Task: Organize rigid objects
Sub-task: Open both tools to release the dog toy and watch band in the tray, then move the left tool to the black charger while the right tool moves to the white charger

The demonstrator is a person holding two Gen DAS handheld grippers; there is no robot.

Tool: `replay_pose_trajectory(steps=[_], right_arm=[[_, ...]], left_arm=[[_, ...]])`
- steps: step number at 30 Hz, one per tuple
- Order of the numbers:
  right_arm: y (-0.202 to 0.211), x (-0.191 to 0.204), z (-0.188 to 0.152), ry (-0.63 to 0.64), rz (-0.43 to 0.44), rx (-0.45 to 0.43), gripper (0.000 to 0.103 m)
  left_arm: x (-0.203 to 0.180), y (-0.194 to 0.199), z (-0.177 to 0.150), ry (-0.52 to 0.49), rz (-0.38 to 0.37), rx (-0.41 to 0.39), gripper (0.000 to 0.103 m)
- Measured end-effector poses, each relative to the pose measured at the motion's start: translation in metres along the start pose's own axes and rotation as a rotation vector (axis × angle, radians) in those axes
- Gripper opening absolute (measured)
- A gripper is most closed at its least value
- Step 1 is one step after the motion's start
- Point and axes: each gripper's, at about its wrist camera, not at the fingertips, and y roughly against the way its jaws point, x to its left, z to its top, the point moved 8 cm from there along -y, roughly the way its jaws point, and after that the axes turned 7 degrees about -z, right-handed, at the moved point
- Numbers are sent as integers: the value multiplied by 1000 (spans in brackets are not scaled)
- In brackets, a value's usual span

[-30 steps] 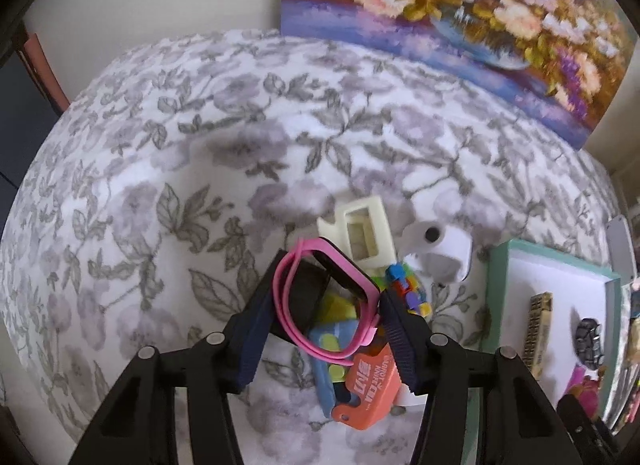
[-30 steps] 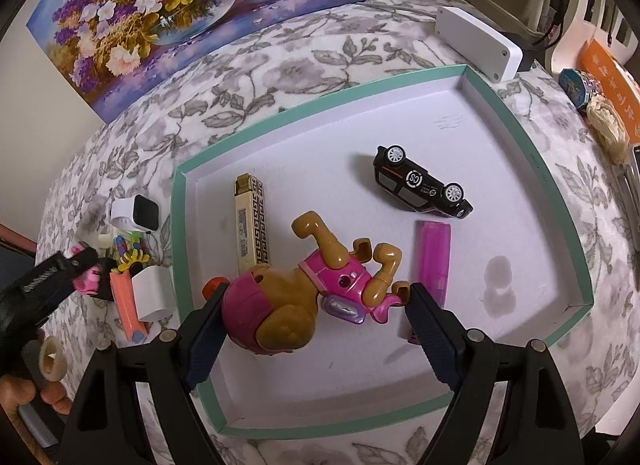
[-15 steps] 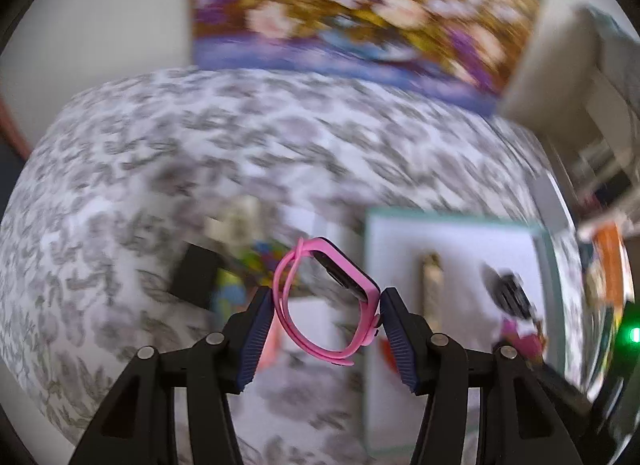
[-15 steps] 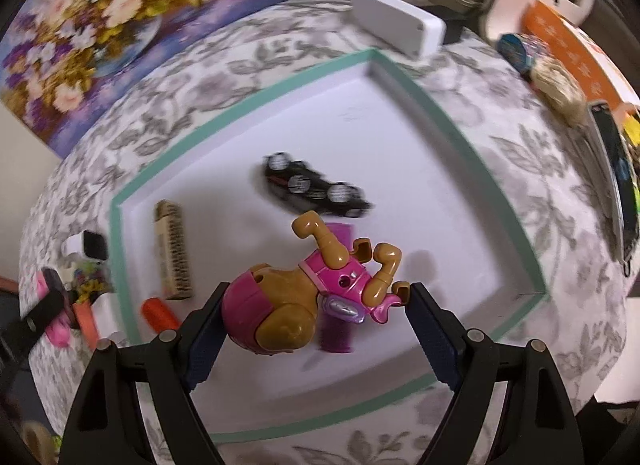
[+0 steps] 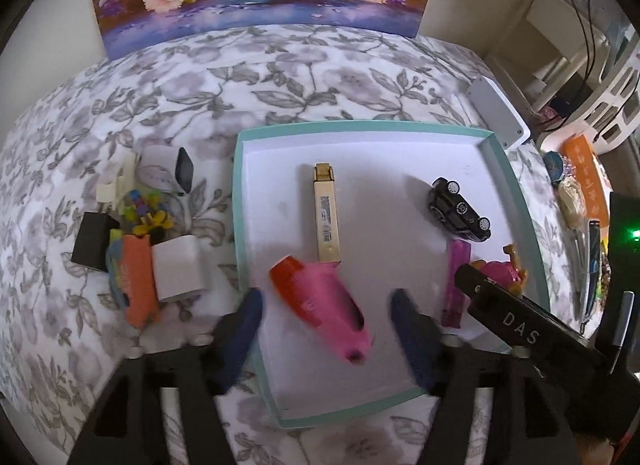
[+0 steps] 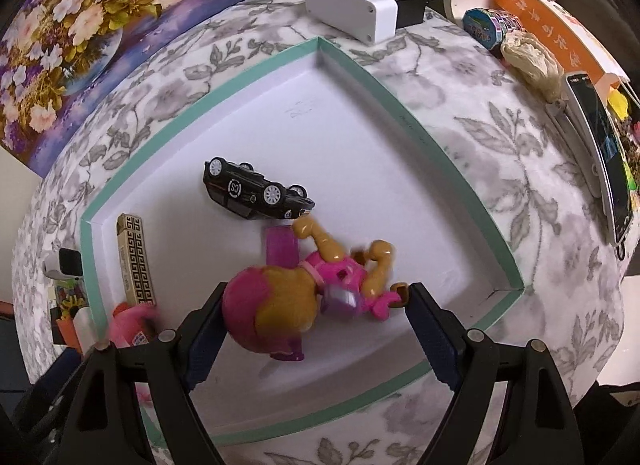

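A pink watch (image 5: 332, 309) lies blurred on the floor of the white tray with a teal rim (image 5: 240, 217), next to an orange piece (image 5: 286, 277). My left gripper (image 5: 324, 325) hovers over it, open, fingers wide on either side and touching nothing. The watch also shows at the tray's left corner (image 6: 128, 325) in the right wrist view. My right gripper (image 6: 316, 321) is shut on a pink and brown toy dog (image 6: 296, 305), low over the tray (image 6: 440, 153) beside a purple bar (image 6: 282, 245). The left wrist view shows the dog (image 5: 496, 273) behind the right gripper's black finger.
In the tray lie a black toy car (image 6: 256, 193) on its side and a gold-patterned bar (image 6: 134, 261). Left of the tray is a pile: black box (image 5: 94, 245), orange card (image 5: 136, 277), white cube (image 5: 180, 269). A white box (image 6: 348, 9) and a phone (image 6: 604, 153) sit beyond the tray.
My left gripper swung right from the pile to over the tray, opened, and let go of the pink watch. My right gripper carried the dog lower, toward the purple bar.
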Motion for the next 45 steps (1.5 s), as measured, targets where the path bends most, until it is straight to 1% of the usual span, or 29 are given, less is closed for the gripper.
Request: replay_pose_trajectory(steps=[2,4,5,6,8,14,20,24,29,33,36,37,40,42,45], right_arm=[[-1,2,0,9,1,-2,88],[0,5,1,18,11,-11,89],[1,6,2,20,19,-16,90],[3,7,3,19,32,-23,90],[6,8,4,15,52,-37,90],[15,13,9,20,74,-86,90],[24,27,7,67,111,-115,90],[27,37,3,114,91,-129,90],[34,55,-7,194,106,-142,90],[42,68,-13,240,112,-180,90],[50,77,-16,258,111,-228,90],[55,81,-18,267,116,-252,90],[61,90,-23,292,115,-278,90],[61,95,-27,313,109,-268,90],[63,106,-32,358,75,-271,90]], left_arm=[[3,1,0,5,12,-2,85],[9,2,1,29,15,-7,92],[13,2,2,42,19,-10,99],[18,3,3,56,23,-14,103],[28,6,4,86,35,-25,103],[61,18,8,188,51,-63,103],[92,37,11,282,62,-117,103],[111,49,11,345,57,-147,103],[134,64,11,391,63,-189,103],[155,75,10,426,84,-217,103],[172,84,7,462,95,-238,103],[177,87,6,471,97,-243,103],[194,95,4,506,95,-266,103],[203,100,3,525,90,-278,103],[215,105,0,554,83,-291,103]])
